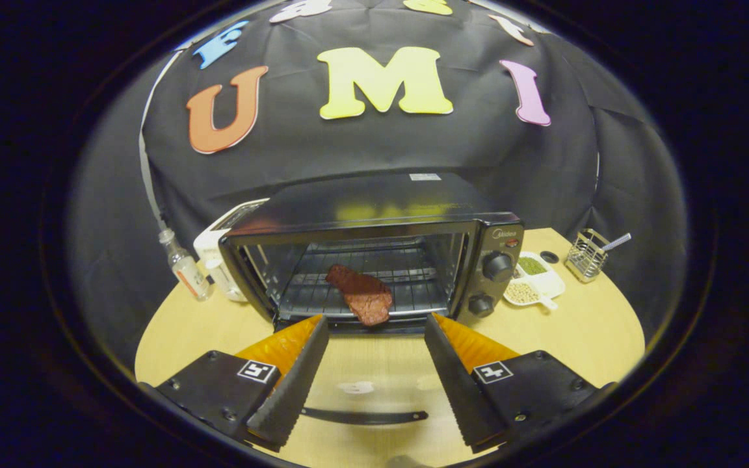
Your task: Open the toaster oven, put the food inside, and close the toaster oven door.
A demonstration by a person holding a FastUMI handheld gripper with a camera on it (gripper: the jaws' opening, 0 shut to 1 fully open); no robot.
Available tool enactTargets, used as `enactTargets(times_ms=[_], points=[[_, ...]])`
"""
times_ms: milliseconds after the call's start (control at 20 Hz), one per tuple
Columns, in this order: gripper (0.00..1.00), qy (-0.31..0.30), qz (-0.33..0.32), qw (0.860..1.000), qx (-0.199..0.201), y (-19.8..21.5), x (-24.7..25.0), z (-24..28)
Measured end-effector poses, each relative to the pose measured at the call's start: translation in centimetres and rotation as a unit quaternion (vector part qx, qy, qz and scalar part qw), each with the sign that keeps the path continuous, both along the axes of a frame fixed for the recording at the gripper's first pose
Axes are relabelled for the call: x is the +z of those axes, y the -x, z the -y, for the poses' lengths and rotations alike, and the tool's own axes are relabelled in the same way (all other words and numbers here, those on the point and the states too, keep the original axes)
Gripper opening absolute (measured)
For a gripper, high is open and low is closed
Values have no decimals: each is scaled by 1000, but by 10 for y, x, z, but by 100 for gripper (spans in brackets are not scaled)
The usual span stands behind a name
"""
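One steak [362, 296] on open toaster oven [374, 260] rack, hand-held gripper [376, 325] spread, holding nothing

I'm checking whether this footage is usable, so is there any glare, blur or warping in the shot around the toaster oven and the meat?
Gripper view: fisheye warping bows the table edge and the toaster oven; its glossy top mirrors the wall, and pale reflections sit on the lowered glass door. The meat on the rack stays sharp and evenly lit, and the open gripper fingers show no motion blur.
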State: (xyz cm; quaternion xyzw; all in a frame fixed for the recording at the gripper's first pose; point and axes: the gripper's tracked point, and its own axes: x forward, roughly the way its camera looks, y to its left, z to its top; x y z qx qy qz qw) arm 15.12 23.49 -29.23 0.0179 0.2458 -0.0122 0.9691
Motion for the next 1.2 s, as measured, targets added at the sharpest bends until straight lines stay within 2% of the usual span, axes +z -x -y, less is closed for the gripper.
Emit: enactTargets(times_ms=[400,700,950,1200], points=[[95,25,-42,999,24,68,-40,19],[95,30,-78,996,33,101,-80,24],[95,26,-100,994,41,109,-110,17],[95,21,-110,993,35,99,-135,22]])
